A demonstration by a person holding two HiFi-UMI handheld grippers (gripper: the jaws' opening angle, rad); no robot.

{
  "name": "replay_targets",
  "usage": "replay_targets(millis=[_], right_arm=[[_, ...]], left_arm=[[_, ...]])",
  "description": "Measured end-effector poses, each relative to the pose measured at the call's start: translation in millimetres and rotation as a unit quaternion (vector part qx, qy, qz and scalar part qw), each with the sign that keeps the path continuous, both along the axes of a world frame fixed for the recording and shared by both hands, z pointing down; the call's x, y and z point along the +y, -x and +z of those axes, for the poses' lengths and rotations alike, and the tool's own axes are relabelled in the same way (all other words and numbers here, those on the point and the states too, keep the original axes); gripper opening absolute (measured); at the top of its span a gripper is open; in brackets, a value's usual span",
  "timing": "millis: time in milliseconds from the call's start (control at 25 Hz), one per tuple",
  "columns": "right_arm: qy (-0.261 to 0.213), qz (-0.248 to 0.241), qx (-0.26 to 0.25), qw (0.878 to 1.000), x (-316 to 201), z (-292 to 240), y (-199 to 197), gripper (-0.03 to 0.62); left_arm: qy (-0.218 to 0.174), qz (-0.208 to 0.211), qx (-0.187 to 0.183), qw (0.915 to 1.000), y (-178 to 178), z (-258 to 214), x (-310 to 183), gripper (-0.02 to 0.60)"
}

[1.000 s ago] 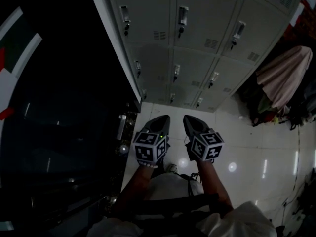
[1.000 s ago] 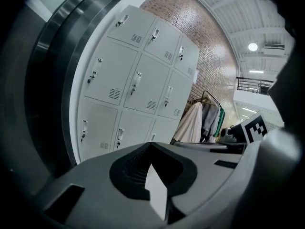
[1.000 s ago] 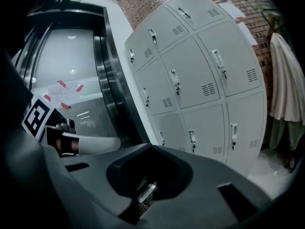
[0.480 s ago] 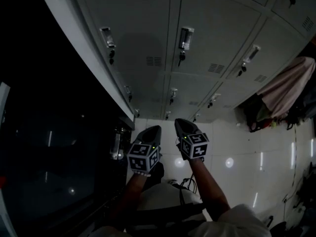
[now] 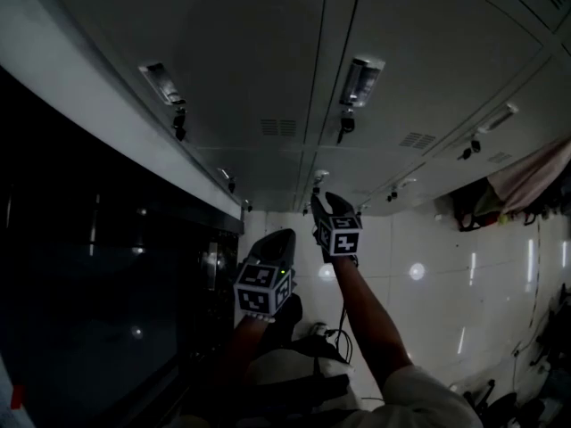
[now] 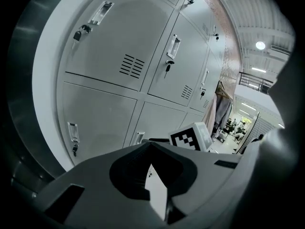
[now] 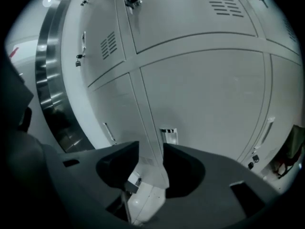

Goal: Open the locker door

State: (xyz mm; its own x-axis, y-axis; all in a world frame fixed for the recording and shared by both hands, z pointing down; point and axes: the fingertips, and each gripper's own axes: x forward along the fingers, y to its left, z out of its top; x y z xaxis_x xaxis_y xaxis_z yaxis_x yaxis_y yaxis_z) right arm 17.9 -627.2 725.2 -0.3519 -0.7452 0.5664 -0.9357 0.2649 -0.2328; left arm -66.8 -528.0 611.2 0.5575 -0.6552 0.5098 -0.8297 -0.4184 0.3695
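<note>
A wall of grey lockers point(image 5: 268, 52) fills the upper head view, each door with a recessed metal handle point(image 5: 361, 80) and a key under it. My right gripper point(image 5: 323, 201) is stretched forward toward a lower-row handle point(image 5: 319, 176). In the right gripper view its jaws point(image 7: 151, 147) are opening with a clear gap and nothing between them, and a small handle point(image 7: 168, 135) lies just beyond their tips. My left gripper point(image 5: 281, 236) hangs back and lower. In the left gripper view its tips point(image 6: 150, 144) meet, shut and empty, and the right gripper's marker cube point(image 6: 190, 137) shows past them.
A dark glossy panel with a metal frame point(image 5: 89, 266) runs along the left of the lockers. Clothing hangs at the right point(image 5: 535, 176). Glossy white floor tiles point(image 5: 419, 239) lie below. Cables point(image 5: 339, 328) trail by the person's feet.
The view has come closer to the lockers. My right gripper has reached forward, ahead of the left, toward the lower doors. The left gripper has stayed low.
</note>
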Motion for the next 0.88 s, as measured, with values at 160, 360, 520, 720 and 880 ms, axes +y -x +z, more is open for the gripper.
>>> replay_targets(millis=[160,360,520,720,880], right_arm=[[0.006,0.014,0.01,1.0,-25,24,2,0.192],[0.013,0.021,0.019,1.0,-51,44,7,0.19],[0.017,0.023,0.025,0.999,-63,54,7,0.19],[0.004,0.028,0.025,0.999,-68,56,12,0.192],[0.001,0.026,0.037,0.999,-61,54,16,0.21]], left_arm=[[0.015,0.008,0.001,0.9999,0,14,-14,-0.003],[0.023,0.012,0.0,0.9997,4,23,-27,-0.003],[0.034,0.014,-0.007,0.9993,10,32,-26,-0.003],[0.047,-0.001,-0.005,0.9989,21,43,-20,-0.003],[0.05,-0.01,-0.009,0.9987,29,47,-12,-0.003]])
